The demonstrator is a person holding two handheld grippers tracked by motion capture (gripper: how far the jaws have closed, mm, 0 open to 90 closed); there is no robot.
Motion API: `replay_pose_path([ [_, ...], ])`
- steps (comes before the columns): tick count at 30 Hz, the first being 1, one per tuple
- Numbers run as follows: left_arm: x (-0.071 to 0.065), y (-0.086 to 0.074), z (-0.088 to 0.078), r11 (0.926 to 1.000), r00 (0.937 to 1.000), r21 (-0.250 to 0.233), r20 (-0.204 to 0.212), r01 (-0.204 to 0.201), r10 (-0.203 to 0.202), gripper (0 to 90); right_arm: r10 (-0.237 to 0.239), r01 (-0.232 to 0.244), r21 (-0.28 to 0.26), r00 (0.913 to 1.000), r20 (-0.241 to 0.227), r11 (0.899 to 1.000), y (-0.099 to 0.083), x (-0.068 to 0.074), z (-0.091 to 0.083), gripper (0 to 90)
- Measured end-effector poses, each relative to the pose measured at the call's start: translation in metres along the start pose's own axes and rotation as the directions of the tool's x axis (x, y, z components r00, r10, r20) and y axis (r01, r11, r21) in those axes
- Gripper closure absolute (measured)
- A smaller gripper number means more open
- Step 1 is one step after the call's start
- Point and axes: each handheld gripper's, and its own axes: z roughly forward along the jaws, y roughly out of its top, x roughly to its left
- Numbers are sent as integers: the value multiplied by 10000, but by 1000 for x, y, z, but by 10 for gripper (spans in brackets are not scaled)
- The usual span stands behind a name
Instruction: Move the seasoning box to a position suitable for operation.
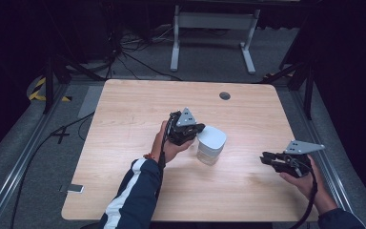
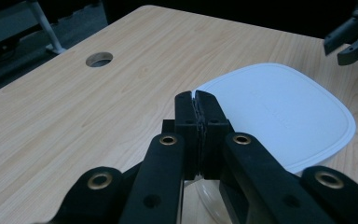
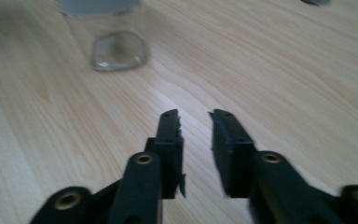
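White-lidded container (image 1: 210,143) stands upright, lid (image 2: 279,114) level.

Left tool (image 2: 198,103) jaws shut on white lid (image 2: 279,112) edge, wood table (image 2: 74,116) w/ hole (image 2: 99,59).

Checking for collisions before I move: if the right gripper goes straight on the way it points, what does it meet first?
Probably the clear container with the white lid. The right gripper holds nothing, with bare table between; depth is hard to judge.
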Motion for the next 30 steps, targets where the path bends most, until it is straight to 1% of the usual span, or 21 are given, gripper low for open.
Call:
replay_pose_path([
  [1, 0, 0, 0, 10000, 10000, 50, -38, -74, 74, 885, -152, 152, 21, 9998, -162, 9999, 6, 4, 3, 823],
  [2, 0, 0, 0, 9999, 9999, 49, -56, -101, 102, 885, -331, 331, -6, 9988, -363, 9995, 14, 9, 8, 844],
  [5, 0, 0, 1, 10000, 10000, -3, -34, -68, 68, 888, -687, 682, -107, 9958, -605, 9976, 34, 20, 15, 885],
  [6, 0, 1, 1, 9999, 9999, 30, -34, -120, 120, 889, -858, 850, -159, 9940, -672, 9963, 41, 24, 18, 888],
  [7, 0, 0, 1, 10000, 10000, 10, -29, -75, 75, 889, -1004, 992, -192, 9923, -726, 9949, 49, 29, 21, 891],
  [8, 0, 0, 1, 9999, 9998, -12, -82, -157, 156, 890, -1120, 1111, -156, 9910, -727, 9937, 55, 33, 24, 893],
  [9, 0, 0, 1, 10000, 10000, -35, -64, -40, 40, 891, -1191, 1185, -115, 9899, -771, 9929, 60, 36, 28, 893],
  [12, 1, -2, 2, 9999, 10000, -143, 2, 65, -65, 892, -1291, 1295, -8, 9879, -864, 9916, 73, 43, 39, 895],
  [13, 1, -2, 2, 9999, 10000, -143, 2, 65, -65, 892, -1291, 1295, -8, 9879, -864, 9916, 73, 43, 39, 895],
  [16, 2, -3, 2, 9995, 9998, -248, 68, 208, -206, 891, -1305, 1320, 104, 9872, -914, 9912, 83, 48, 47, 895],
  [18, 3, -4, 2, 9993, 9997, -288, 129, 219, -215, 891, -1324, 1348, 197, 9869, -921, 9907, 88, 53, 52, 896],
  [20, 4, -4, 2, 9991, 9996, -315, 105, 267, -264, 892, -1305, 1340, 287, 9863, -1007, 9906, 89, 55, 55, 896],
  [30, 4, -5, 3, 9986, 9994, -435, 151, 306, -300, 887, -1378, 1405, 195, 9849, -1051, 9899, 97, 60, 58, 896],
])
